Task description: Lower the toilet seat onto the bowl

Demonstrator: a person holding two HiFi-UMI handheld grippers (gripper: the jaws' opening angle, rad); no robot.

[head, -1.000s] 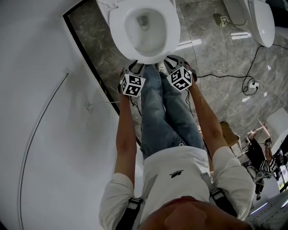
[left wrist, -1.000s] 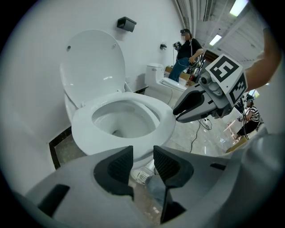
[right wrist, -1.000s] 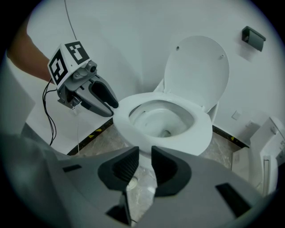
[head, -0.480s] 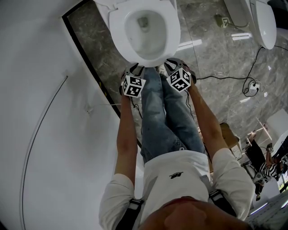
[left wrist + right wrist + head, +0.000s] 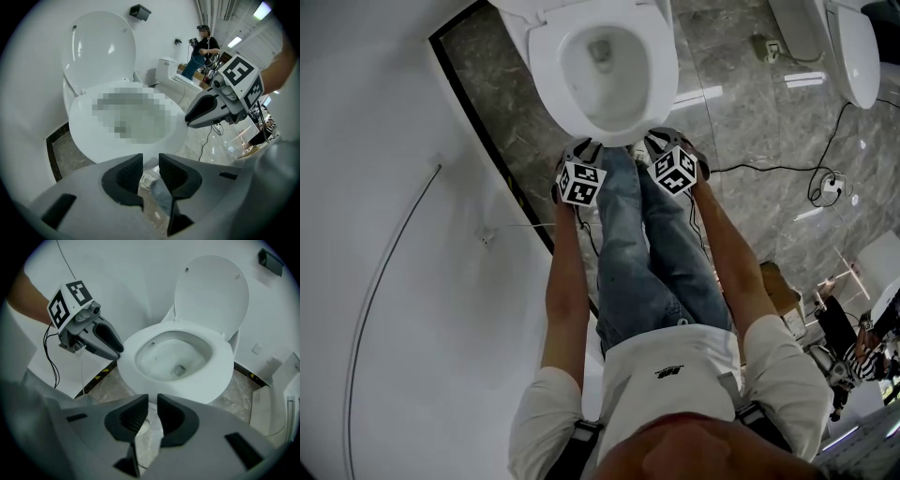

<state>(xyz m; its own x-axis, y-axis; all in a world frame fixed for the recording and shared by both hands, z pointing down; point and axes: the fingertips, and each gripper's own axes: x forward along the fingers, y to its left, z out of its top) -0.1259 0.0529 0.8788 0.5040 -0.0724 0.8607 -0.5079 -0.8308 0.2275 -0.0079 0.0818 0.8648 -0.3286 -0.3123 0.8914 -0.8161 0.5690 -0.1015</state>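
The floor [image 5: 741, 112] is grey veined marble, glossy enough to mirror the strip lights (bright bars on the right). A white wall [image 5: 384, 281] fills the left, edged by a black strip [image 5: 492, 150]. At the far right stands a second toilet [image 5: 853, 47], with a coiled cable [image 5: 825, 180] lying near it.

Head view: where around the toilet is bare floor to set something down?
Free: marble floor between black border and toilet seat; wider marble between the seat and second toilet, cable at its near edge. Crowded: before the seat, where left gripper, right gripper and legs stand; both grippers' jaws have just been closing, empty.
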